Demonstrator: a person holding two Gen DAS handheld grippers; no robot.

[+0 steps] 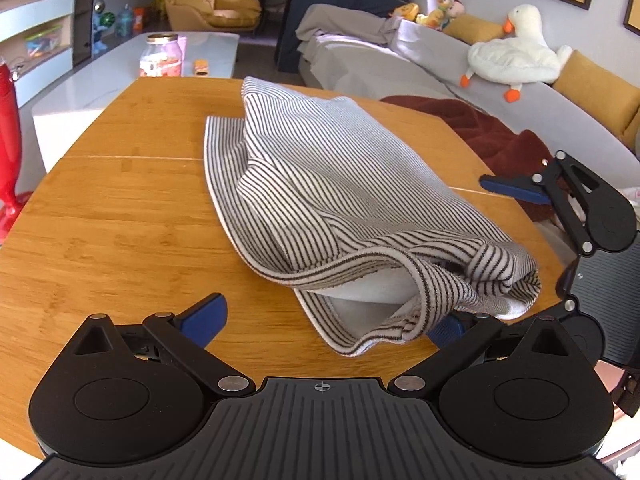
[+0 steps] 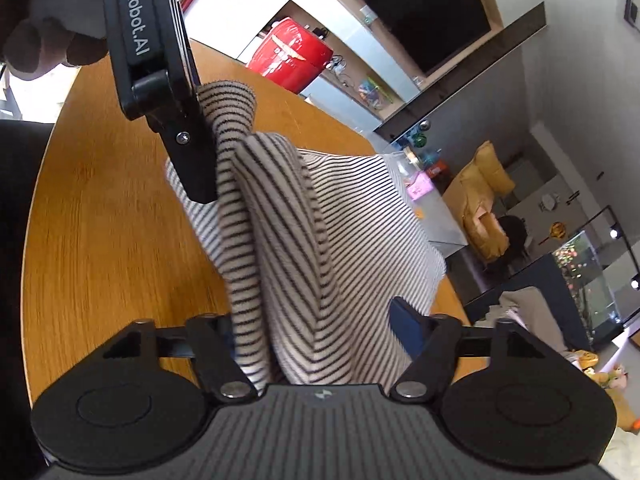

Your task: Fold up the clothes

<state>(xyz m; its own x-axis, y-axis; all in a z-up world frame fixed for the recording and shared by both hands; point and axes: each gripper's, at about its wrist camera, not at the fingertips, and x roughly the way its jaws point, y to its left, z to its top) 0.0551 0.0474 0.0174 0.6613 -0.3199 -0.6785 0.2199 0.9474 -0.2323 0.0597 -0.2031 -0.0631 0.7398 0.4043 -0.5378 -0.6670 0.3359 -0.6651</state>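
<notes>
A black-and-white striped garment (image 1: 332, 200) lies partly folded on the round wooden table (image 1: 120, 220). My left gripper (image 1: 324, 324) is open, its jaws wide apart at the garment's near edge; the right finger (image 1: 448, 328) sits partly under a raised fold. My right gripper (image 2: 312, 328) is open with a thick bunch of the striped garment (image 2: 288, 240) lying between its spread jaws, lifted off the table (image 2: 100, 220). The right gripper also shows in the left wrist view (image 1: 560, 196) at the table's right edge. The left gripper's body (image 2: 160, 72) shows in the right wrist view.
A grey sofa (image 1: 440, 76) with a white goose toy (image 1: 516, 52) and a dark red blanket (image 1: 480, 128) stands beyond the table on the right. A white coffee table (image 1: 120, 80) with a jar (image 1: 160, 56) is behind. A red object (image 1: 8, 140) stands at left.
</notes>
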